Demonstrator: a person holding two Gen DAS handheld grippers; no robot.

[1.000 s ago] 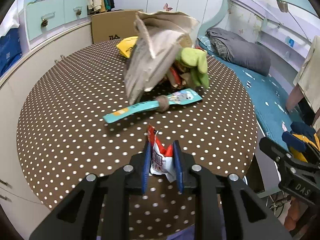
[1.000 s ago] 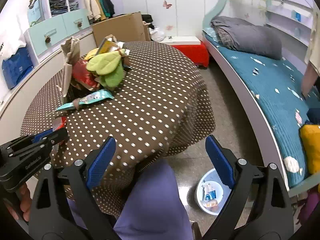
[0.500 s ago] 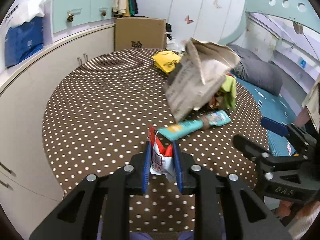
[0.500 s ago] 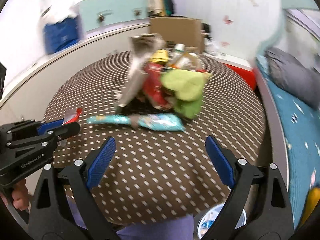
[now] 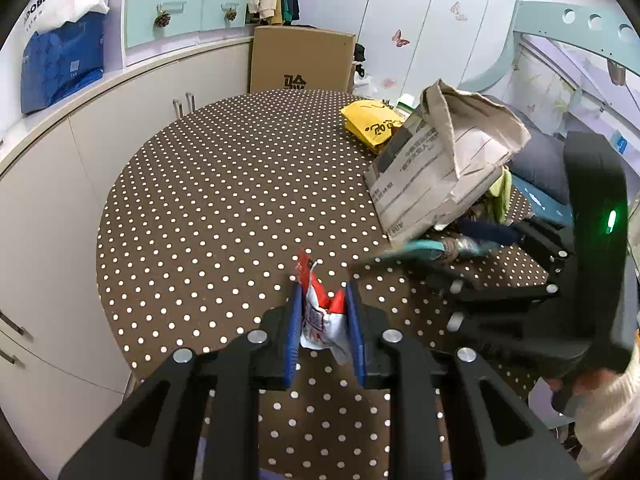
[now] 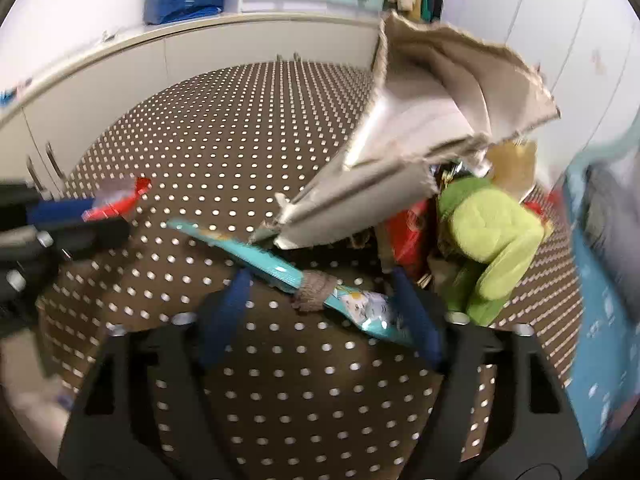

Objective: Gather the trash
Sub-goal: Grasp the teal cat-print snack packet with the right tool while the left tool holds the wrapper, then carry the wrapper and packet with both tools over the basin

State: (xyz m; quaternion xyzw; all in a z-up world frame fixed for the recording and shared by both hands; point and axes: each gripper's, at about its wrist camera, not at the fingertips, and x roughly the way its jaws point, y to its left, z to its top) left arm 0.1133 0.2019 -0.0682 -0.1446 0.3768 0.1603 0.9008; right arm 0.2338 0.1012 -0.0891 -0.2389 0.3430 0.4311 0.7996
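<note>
Left gripper [image 5: 323, 312]: jaws clamped on red-and-white wrapper [image 5: 320, 316], near the worktop's [image 5: 224, 200] front edge. Right gripper [image 6: 320, 304]: jaws spread wide, low over the worktop, either side of teal packet [image 6: 280, 268].

A white plastic bag [image 5: 64, 4] on the cabinet top at upper left carries dark capital letters that read "DOBBY", with the start of the word cut off at the frame edge. A brown cardboard box [image 5: 302, 60] behind the dotted surface [image 5: 224, 200] shows a black printed mark near its lower edge, not legible. A yellow packet [image 5: 370, 124] has dark handwritten-style characters, unreadable. The grey paper sack [image 5: 436, 172] bears lines of small print, too small to read.
</note>
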